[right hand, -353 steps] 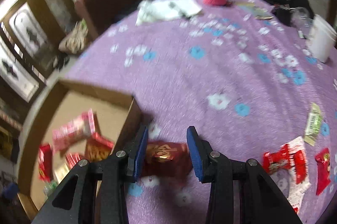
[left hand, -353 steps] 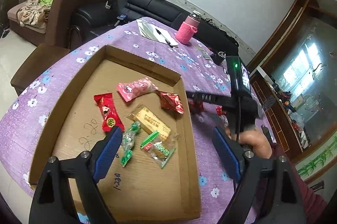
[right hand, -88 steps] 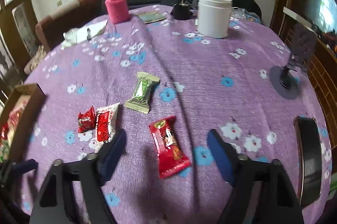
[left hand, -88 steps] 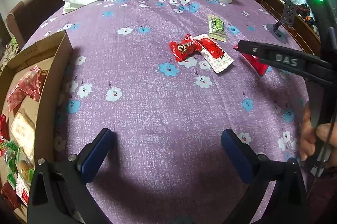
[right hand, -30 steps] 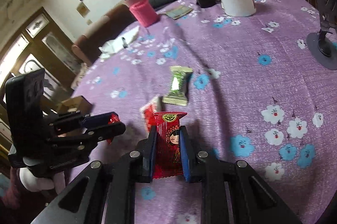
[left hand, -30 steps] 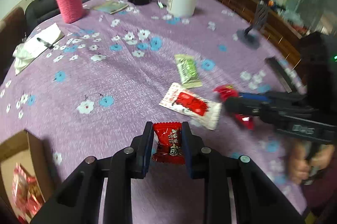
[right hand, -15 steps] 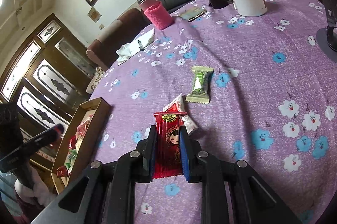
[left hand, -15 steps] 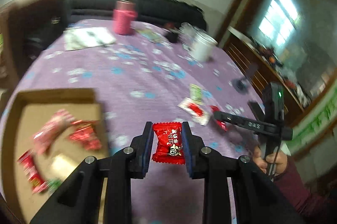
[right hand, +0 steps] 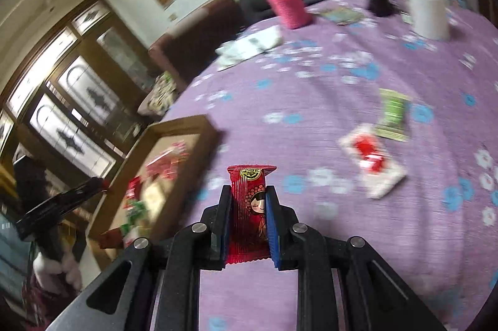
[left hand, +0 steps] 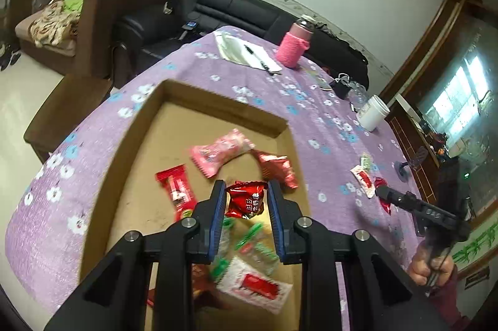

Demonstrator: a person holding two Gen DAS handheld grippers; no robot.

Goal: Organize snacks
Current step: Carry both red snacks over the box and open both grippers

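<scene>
My left gripper [left hand: 246, 200] is shut on a small red candy packet [left hand: 246, 201] and holds it above the cardboard box [left hand: 137, 150], which holds several snacks. My right gripper [right hand: 248, 206] is shut on a long red snack packet with a girl's face [right hand: 250, 200], above the purple tablecloth and right of the box [right hand: 183, 125]. A white-and-red packet [right hand: 372, 163] and a green packet [right hand: 392, 116] lie on the cloth. The right gripper also shows in the left wrist view [left hand: 381, 192], right of the box.
A pink-sleeved bottle [left hand: 294, 47], paper with a pen [left hand: 249, 54] and a white jar [left hand: 372, 113] stand at the far side of the table [left hand: 93, 163]. A brown armchair [left hand: 102, 19] and black sofa [left hand: 236, 10] lie beyond.
My left gripper has swung left with the red candy and now hangs over the box. My right gripper has moved left toward the box with its packet.
</scene>
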